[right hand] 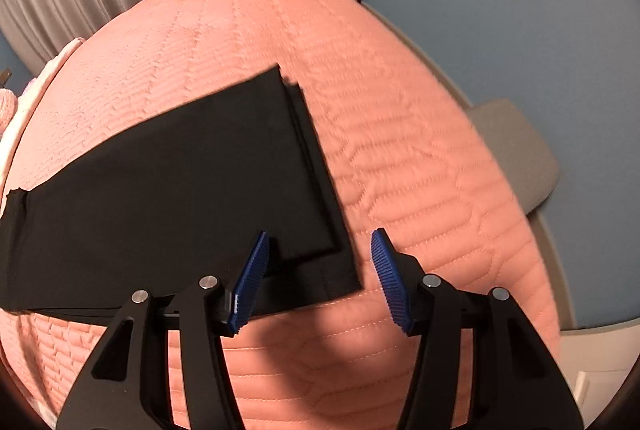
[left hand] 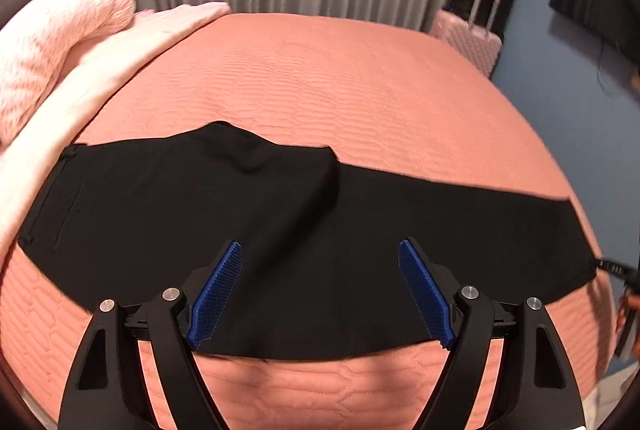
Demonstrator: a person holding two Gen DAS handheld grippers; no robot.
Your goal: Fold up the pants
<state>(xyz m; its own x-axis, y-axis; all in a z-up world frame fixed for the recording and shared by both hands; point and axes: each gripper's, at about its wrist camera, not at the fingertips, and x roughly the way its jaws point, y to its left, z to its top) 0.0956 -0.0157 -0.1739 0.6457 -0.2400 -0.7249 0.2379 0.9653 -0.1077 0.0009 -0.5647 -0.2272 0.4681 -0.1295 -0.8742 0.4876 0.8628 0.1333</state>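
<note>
Pants [left hand: 240, 213]: we are seeing them lying flat on the bed [left hand: 340, 77], stretched sideways just ahead of both grippers.
Feel: we are judging them light, limp, prone to sliding.
Hold: hem corner [right hand: 344, 270] between the right gripper's pads.
Left gripper [left hand: 320, 290]: released, empty.
Right gripper [right hand: 318, 278]: released, gripping nothing.

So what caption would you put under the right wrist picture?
Open right tongs hover over the hem corner of black pants laid on a pink quilted bed.

Black pants [left hand: 248, 197] lie flat, legs stacked, stretched sideways across the salmon quilted bedspread [left hand: 320, 77].
</note>
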